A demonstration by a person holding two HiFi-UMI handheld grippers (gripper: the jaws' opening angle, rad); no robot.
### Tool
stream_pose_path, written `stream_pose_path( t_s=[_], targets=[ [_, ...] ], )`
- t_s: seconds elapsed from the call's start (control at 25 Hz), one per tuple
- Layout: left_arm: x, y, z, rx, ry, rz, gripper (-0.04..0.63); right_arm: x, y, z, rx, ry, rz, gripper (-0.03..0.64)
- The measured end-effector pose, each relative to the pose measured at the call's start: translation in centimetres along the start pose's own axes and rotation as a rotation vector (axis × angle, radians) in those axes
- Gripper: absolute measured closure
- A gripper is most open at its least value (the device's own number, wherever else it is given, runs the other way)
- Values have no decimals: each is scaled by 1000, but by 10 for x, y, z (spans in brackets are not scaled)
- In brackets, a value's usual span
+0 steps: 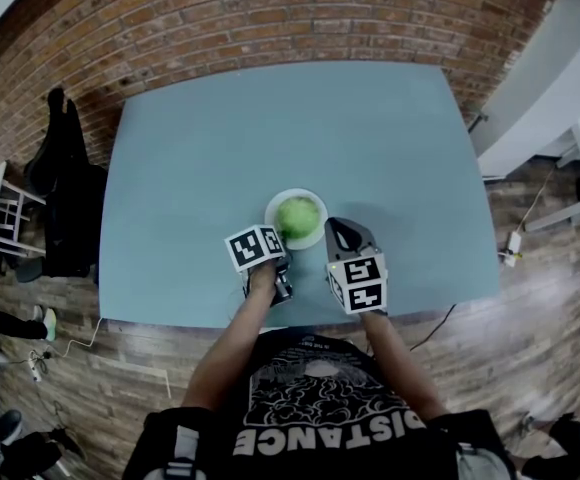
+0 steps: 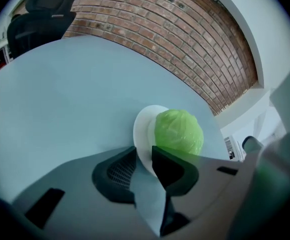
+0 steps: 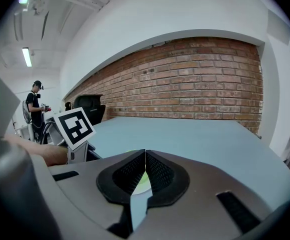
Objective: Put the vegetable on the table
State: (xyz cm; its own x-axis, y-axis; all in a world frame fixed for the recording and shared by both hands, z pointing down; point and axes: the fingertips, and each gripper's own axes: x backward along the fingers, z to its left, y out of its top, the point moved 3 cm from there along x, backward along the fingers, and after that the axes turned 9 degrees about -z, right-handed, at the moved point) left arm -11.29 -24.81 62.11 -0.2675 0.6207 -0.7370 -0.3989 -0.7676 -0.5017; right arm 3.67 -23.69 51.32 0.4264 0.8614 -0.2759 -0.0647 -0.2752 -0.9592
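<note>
The table (image 1: 220, 158) looks smooth and matt, the plate (image 1: 316, 235) glossy, the vegetable (image 1: 298, 213) crinkly, the brick wall (image 1: 270, 18) rough.

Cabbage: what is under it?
A white plate lies under the cabbage, and the plate sits on the blue table. Only the plate's rim shows. Its middle is covered by the cabbage, so anything there cannot be seen.
</note>
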Motion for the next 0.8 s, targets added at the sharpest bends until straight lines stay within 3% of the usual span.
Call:
stream_pose_path(
  t_s=[0.2,0.36,0.44,0.64,0.8],
  targets=[
    [-1,1,-1,-55,39,0,509,0,-2,1,-3,6,13,607],
    [3,2,3,-210,133,0,503,0,0,6,-2,17,13,607],
    [2,6,-1,-263,136,-22,503,0,0,6,-1,19,15,607],
    [3,4,-1,-257,115,-20,503,2,-1,7,-3,27,18,607],
    [9,17,1,-308,123,-92,505,3,-1,10,-10,34,22,607]
  ],
)
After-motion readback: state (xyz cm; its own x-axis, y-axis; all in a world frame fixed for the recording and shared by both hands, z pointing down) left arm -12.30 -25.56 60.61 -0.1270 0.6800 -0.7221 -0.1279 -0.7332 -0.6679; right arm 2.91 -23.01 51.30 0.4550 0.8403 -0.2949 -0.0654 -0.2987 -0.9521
